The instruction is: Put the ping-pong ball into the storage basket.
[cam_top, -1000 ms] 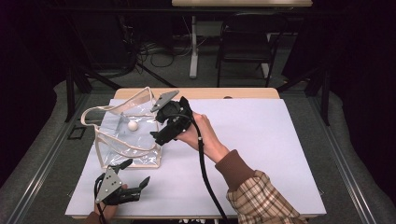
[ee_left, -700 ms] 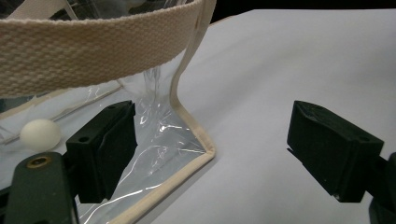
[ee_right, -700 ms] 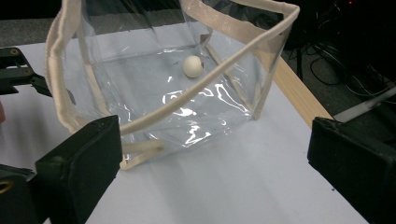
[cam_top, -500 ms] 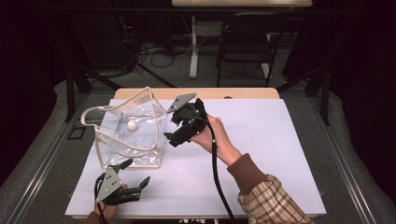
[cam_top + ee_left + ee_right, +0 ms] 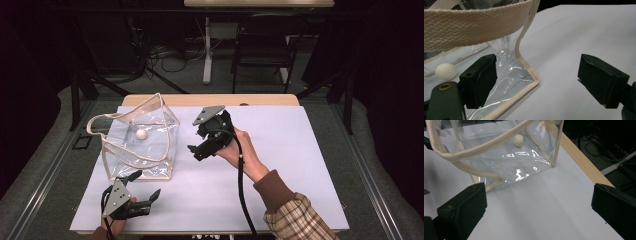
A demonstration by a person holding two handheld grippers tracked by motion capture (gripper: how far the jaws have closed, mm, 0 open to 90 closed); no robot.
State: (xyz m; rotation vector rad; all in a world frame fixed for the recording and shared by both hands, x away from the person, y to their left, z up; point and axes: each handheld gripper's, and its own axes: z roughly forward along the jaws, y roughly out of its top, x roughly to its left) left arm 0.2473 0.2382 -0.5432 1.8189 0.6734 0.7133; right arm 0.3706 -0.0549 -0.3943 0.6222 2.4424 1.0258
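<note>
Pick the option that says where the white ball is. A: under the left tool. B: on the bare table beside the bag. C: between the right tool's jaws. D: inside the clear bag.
D: the white ball lies inside the clear bag, seen through its clear wall.

Clear plastic tote bag [image 5: 137, 145] with cream woven-fabric trim and handles; contents: one small white ball [image 5: 141, 134]. Flat white sheet [image 5: 300, 150] over a light wooden table [image 5: 210, 100]. Both hand-held grippers black, left [image 5: 135, 192] and right [image 5: 197, 141]. Sleeve cuff [image 5: 272, 187] brown; plaid shirt sleeve [image 5: 300, 222] tan.
</note>
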